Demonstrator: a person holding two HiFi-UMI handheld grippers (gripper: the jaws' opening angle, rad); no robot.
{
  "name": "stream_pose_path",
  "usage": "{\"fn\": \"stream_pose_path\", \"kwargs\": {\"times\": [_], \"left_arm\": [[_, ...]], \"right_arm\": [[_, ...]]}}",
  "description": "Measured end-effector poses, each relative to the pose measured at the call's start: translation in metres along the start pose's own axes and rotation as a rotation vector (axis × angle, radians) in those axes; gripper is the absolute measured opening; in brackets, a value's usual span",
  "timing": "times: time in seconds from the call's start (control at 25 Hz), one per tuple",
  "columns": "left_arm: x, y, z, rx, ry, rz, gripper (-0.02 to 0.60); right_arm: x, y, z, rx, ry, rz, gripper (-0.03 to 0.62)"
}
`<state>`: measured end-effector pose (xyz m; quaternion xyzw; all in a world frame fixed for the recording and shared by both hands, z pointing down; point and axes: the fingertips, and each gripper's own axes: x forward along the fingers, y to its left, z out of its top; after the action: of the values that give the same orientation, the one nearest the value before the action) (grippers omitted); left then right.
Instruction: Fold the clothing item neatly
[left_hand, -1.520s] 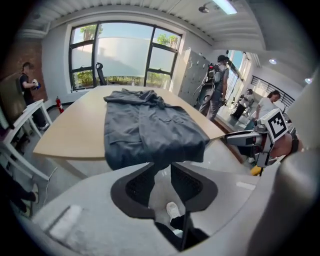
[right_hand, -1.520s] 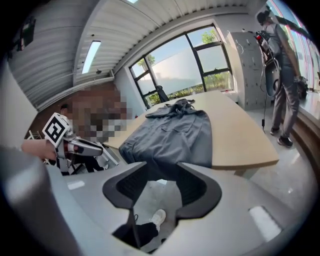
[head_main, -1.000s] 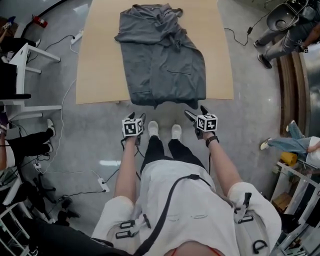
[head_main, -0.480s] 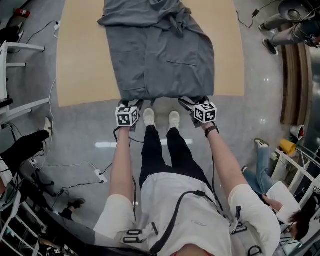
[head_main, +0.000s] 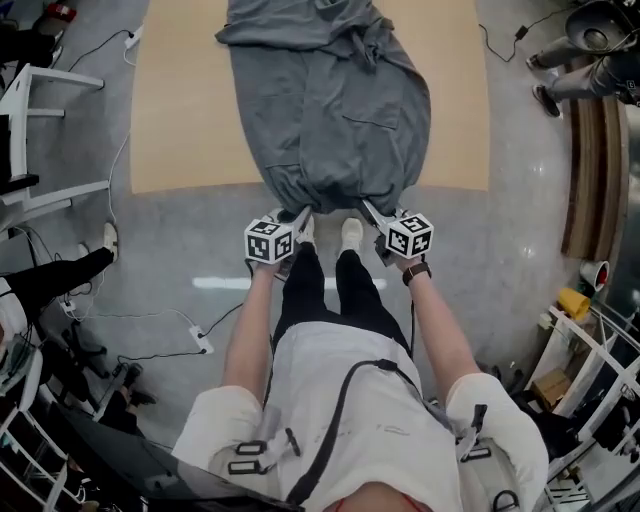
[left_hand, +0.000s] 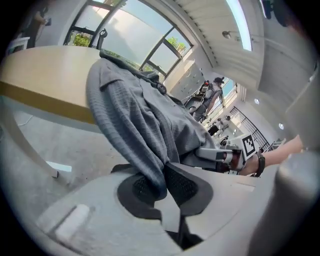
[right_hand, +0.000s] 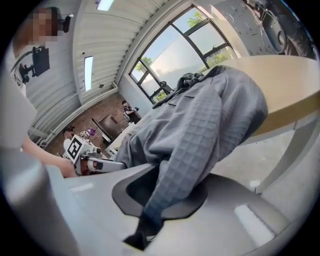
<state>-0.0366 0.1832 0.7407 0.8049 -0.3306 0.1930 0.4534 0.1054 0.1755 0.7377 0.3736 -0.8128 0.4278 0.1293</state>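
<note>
A grey quilted garment (head_main: 330, 110) lies lengthwise on the tan table (head_main: 180, 110), its near hem hanging over the front edge. My left gripper (head_main: 298, 216) holds the hem's left part and my right gripper (head_main: 372, 212) its right part. Both pairs of jaws have just been closing, with fabric between them. In the left gripper view the cloth (left_hand: 135, 115) is pinched between the black pads (left_hand: 182, 186). In the right gripper view the fabric (right_hand: 200, 130) runs down into the shut jaws, covering the pads. Each gripper shows in the other's view: the right gripper (left_hand: 220, 156) and the left gripper (right_hand: 95, 164).
White furniture (head_main: 40, 110) stands left of the table, with cables (head_main: 120, 150) and a power strip (head_main: 205, 345) on the grey floor. Someone's legs (head_main: 590, 60) are at the top right. My own shoes (head_main: 350, 232) stand just below the table's front edge.
Both grippers went forward to the hanging hem and shut on it. The hem's corners are now drawn inward and bunched below the table edge.
</note>
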Motion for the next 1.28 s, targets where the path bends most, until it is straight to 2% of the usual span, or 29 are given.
{"fn": "stream_pose_path", "kwargs": {"times": [0.28, 0.44, 0.68, 0.96, 1.28], "left_arm": [[-0.076, -0.039, 0.033, -0.129, -0.162, -0.128, 0.026], [-0.106, -0.065, 0.059, -0.160, -0.248, -0.220, 0.025], [-0.130, -0.107, 0.085, -0.183, -0.369, -0.296, 0.025], [-0.158, -0.118, 0.117, -0.182, -0.461, -0.301, 0.025], [-0.164, -0.116, 0.151, -0.103, -0.483, -0.226, 0.025]], "right_arm": [[-0.054, 0.052, 0.019, -0.009, -0.027, 0.048, 0.018], [-0.073, 0.080, 0.043, -0.031, -0.067, 0.092, 0.018], [-0.102, 0.116, 0.072, -0.124, -0.102, 0.162, 0.018], [-0.127, 0.133, 0.114, -0.180, -0.168, 0.214, 0.018], [-0.117, 0.140, 0.159, -0.208, -0.207, 0.277, 0.018]]}}
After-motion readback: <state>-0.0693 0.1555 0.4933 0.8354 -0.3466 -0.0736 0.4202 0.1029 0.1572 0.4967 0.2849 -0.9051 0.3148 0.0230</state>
